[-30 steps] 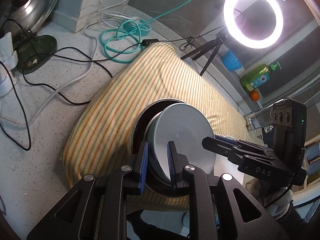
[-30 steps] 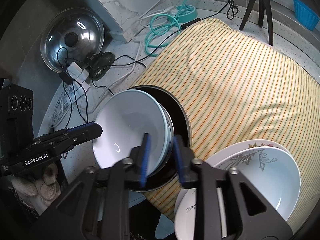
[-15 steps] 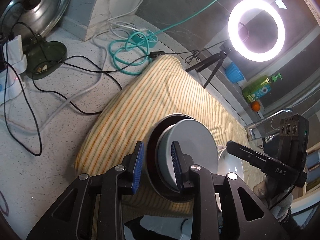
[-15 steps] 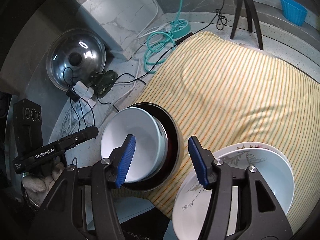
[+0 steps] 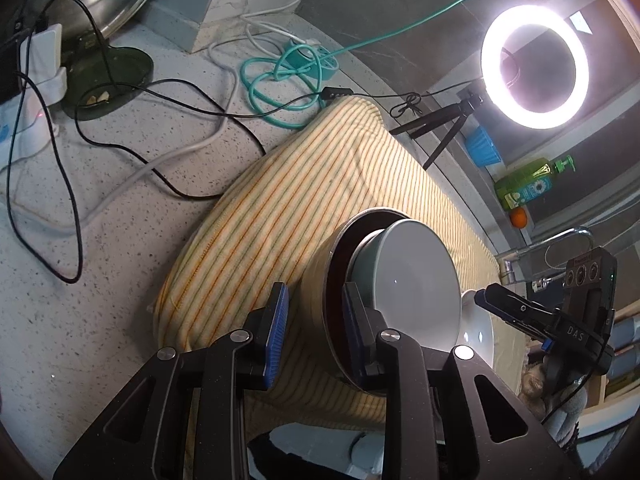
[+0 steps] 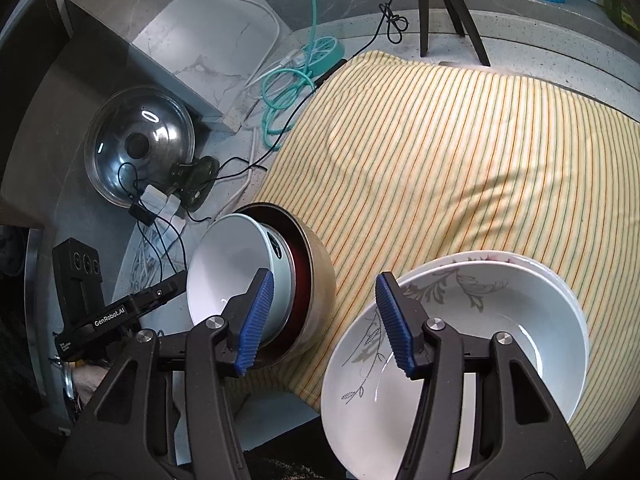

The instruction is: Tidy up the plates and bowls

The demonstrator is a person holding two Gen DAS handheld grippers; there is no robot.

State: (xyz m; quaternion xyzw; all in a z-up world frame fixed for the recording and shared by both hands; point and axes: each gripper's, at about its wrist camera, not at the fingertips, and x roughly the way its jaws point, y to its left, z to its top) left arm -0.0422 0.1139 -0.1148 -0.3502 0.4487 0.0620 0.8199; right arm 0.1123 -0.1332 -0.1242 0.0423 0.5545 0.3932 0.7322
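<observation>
A steel bowl, dark red inside, rests on the striped cloth with a pale bowl nested in it. My left gripper is open. Its right pad is at the steel rim, and its left pad stands clear of the wall. My right gripper is open with its jaws closing. Only the steel bowl's side and cloth show behind the gap, and nothing is pressed. Right of it, a leaf-patterned deep plate lies on another plate.
A ring light on a tripod stands at the counter's back, next to a blue cup, a green soap bottle and an orange. Teal cable, black wires and a pot lid crowd the left.
Both grippers were pinching the pale bowl's rim a second ago and have let go. The left one slid left to the steel bowl's wall. The right one opened and drew toward the plates.
</observation>
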